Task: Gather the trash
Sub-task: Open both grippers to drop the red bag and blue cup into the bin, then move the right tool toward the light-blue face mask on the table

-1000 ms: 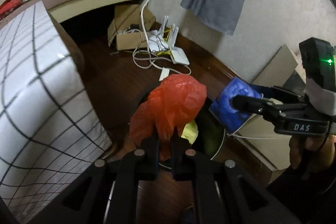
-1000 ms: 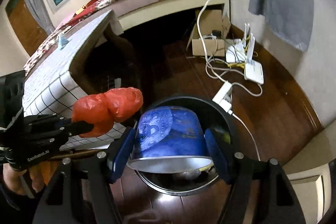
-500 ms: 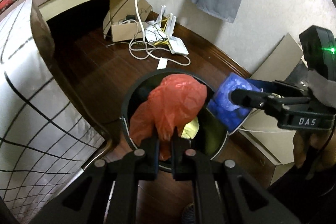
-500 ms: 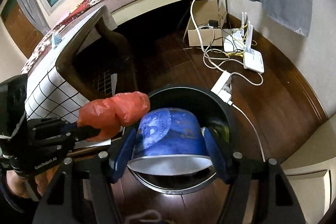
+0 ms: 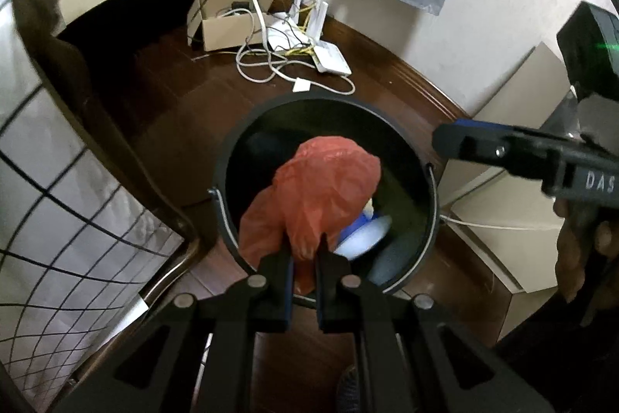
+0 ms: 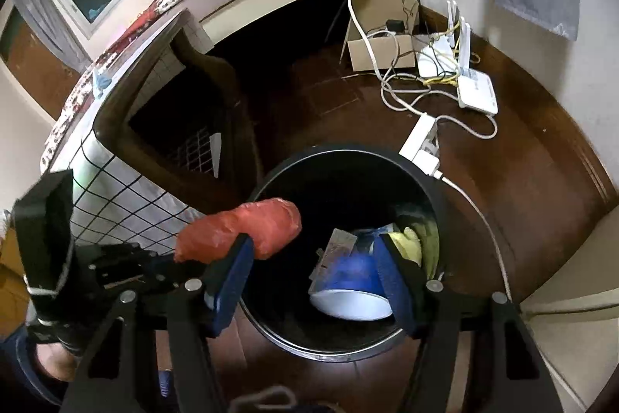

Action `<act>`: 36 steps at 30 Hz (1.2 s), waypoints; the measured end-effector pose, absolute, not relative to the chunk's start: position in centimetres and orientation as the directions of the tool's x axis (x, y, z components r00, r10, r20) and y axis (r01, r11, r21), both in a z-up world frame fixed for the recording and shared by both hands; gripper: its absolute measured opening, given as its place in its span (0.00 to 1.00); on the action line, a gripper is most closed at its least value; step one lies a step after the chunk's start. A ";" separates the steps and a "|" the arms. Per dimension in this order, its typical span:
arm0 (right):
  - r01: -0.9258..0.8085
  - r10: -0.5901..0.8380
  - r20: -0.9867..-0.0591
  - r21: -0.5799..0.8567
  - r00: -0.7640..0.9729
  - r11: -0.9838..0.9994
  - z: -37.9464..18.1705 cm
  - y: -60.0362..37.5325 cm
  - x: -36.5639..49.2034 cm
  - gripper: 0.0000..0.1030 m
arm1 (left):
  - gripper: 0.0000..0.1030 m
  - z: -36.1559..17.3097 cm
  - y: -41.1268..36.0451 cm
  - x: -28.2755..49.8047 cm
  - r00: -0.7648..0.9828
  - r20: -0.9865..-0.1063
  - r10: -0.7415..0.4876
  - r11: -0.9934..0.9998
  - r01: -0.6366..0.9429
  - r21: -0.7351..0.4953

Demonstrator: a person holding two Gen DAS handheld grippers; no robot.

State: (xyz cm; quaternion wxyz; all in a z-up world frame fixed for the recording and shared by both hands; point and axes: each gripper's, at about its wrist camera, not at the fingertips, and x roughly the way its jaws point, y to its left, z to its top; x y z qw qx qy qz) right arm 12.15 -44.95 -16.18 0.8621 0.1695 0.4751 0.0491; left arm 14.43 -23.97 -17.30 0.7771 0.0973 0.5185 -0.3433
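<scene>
My left gripper (image 5: 303,258) is shut on a crumpled red plastic bag (image 5: 321,188) and holds it over the open black trash bin (image 5: 421,157). The bag (image 6: 247,231) also shows in the right wrist view, above the bin's left rim. My right gripper (image 6: 313,269) is open and empty over the bin (image 6: 425,180). The blue paper cup (image 6: 348,285) lies inside the bin with its white inside showing. In the left wrist view the cup (image 5: 363,233) sits in the bin beside the bag, and the right gripper's finger (image 5: 464,142) reaches in from the right.
A table with a white checked cloth (image 5: 50,219) stands left of the bin. Yellow trash (image 6: 410,242) lies in the bin. Cardboard box (image 5: 228,22), white routers (image 6: 476,91), cables and a power strip (image 6: 421,142) lie on the wooden floor behind. Flat cardboard (image 5: 503,219) leans at the right.
My right gripper opened and the blue cup dropped into the bin. Both grippers moved closer over the bin. The left gripper still holds the red bag.
</scene>
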 end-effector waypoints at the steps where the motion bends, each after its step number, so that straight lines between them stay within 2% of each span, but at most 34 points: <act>1: 0.089 0.235 -0.803 0.335 0.548 0.938 -16.2 -45.2 12.1 0.64 | 0.19 -17.4 -24.1 14.4 0.226 -0.874 -0.430 0.745 0.636 -0.202; 2: 0.107 0.217 -0.804 0.327 0.554 0.939 -16.2 -45.4 12.1 0.64 | 0.30 -17.6 -24.3 14.4 0.231 -0.883 -0.409 0.752 0.633 -0.183; 3: 0.131 0.201 -0.805 0.325 0.558 0.937 -16.2 -45.8 12.1 0.66 | 0.64 -17.6 -24.4 14.4 0.243 -0.889 -0.389 0.762 0.627 -0.162; 4: 0.157 0.190 -0.804 0.330 0.563 0.931 -16.2 -46.3 12.1 0.71 | 0.87 -17.5 -24.3 14.2 0.275 -0.886 -0.374 0.776 0.616 -0.136; 7: 0.217 0.128 -0.800 0.307 0.586 0.927 -15.9 -47.5 11.9 0.88 | 0.97 -16.9 -23.8 14.1 0.320 -0.876 -0.360 0.797 0.594 -0.111; 9: 0.242 0.110 -0.797 0.307 0.594 0.920 -15.7 -48.0 11.7 0.91 | 0.97 -16.5 -23.5 14.2 0.339 -0.873 -0.351 0.809 0.579 -0.100; 11: 0.260 0.091 -0.802 0.295 0.590 0.919 -15.7 -48.1 11.7 0.99 | 0.98 -15.9 -23.2 14.2 0.359 -0.867 -0.346 0.815 0.573 -0.087; 27: 0.216 -0.067 -0.741 0.108 0.668 0.970 -10.3 -43.7 9.7 0.99 | 0.98 -7.9 -17.6 12.9 0.536 -0.764 -0.358 0.865 0.499 -0.055; 36: 0.060 -0.030 -0.678 0.021 0.735 0.998 -7.0 -36.0 11.1 0.99 | 0.98 -5.0 -10.0 14.0 0.643 -0.716 -0.270 0.934 0.357 -0.032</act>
